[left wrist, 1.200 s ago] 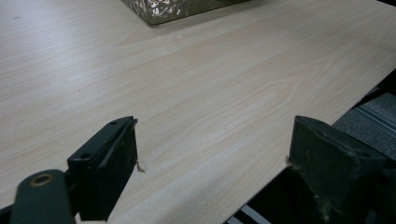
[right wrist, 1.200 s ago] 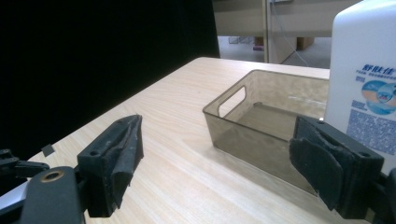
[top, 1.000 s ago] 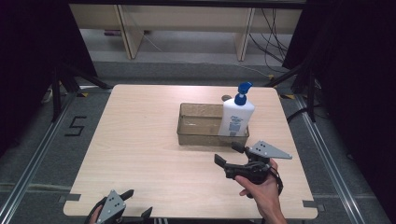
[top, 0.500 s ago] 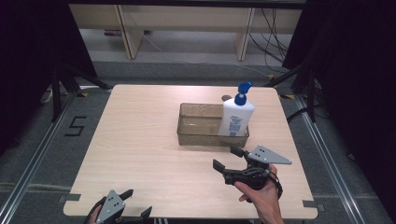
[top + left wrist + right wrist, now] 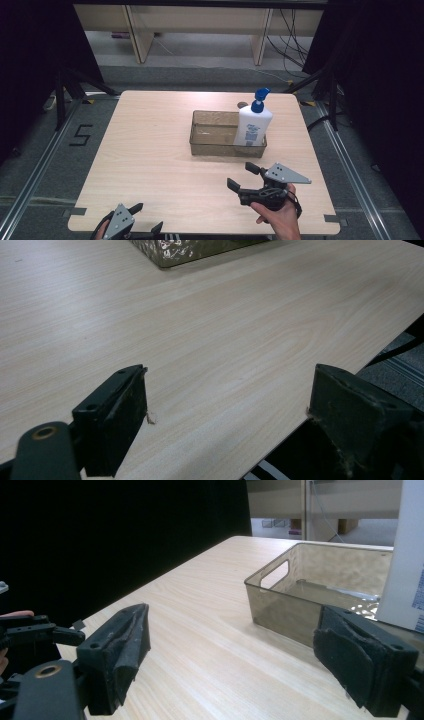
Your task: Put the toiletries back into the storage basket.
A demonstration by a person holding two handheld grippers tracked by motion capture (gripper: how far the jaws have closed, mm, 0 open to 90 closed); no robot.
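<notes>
Here the right tool (image 5: 241, 176) hangs released near the bin (image 5: 215, 135) — bottle (image 5: 253, 125) upright inside; left tool (image 5: 148, 216) idles released.

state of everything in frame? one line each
pump bottle: upright, standing in the right end of the bin, pump head on.
bin: upright on the table, open top, otherwise empty.
left tongs: open, holding nothing, at the near table edge.
right tongs: open, holding nothing, short of the bin.
</notes>
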